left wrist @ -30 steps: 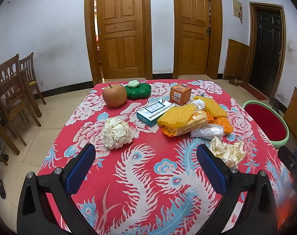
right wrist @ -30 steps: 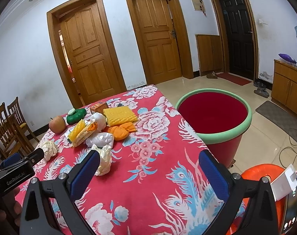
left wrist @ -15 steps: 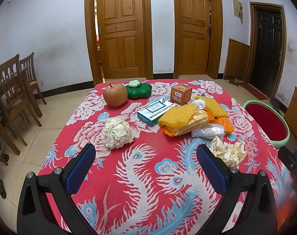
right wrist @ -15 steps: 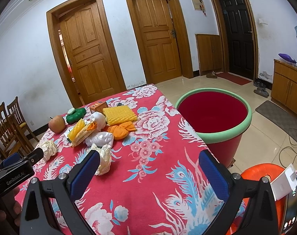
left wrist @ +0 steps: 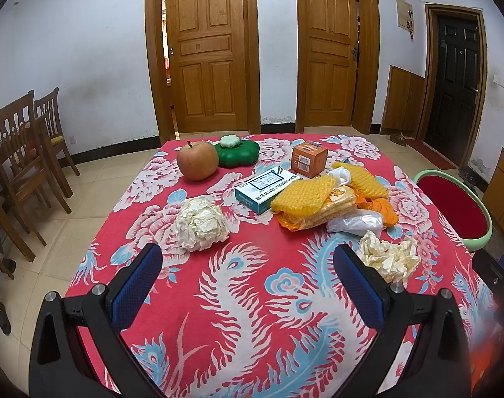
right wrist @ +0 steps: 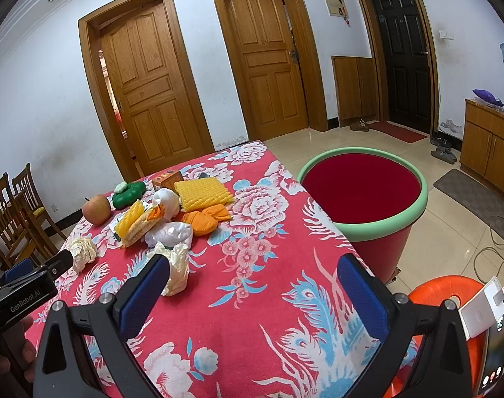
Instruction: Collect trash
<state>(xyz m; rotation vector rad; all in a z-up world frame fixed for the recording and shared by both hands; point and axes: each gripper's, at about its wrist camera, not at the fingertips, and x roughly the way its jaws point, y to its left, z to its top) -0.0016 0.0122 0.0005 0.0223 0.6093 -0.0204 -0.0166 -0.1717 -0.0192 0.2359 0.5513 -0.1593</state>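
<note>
Trash lies scattered on the red floral tablecloth (left wrist: 252,298): a crumpled ball of cream paper (left wrist: 202,224) sits just ahead of the left gripper (left wrist: 248,285), a little toward its left finger, and a second crumpled wad of cream paper (left wrist: 388,258) lies just beyond its right finger. Both of that gripper's blue-padded fingers stand wide apart with nothing between them. Farther ahead is a pile of yellow foam netting sheets (left wrist: 303,195), orange wrappers (left wrist: 381,209) and a crumpled white plastic bag (left wrist: 356,222), touching one another. Beside the pile lies a flat teal-and-white carton (left wrist: 266,189), and beyond it a small orange cardboard box (left wrist: 309,159). At the far end of the table are a red-yellow apple (left wrist: 197,161) and a green flower-shaped container (left wrist: 238,152), just beside each other.

The right gripper (right wrist: 252,292) also hangs over the cloth with its fingers spread and empty; the second paper wad (right wrist: 175,268) lies just past its left finger. Ahead and to its right, off the table edge, stands a red bucket with a pale green rim (right wrist: 368,225). The left gripper's body (right wrist: 23,288) shows at the left edge of the right wrist view.
</note>
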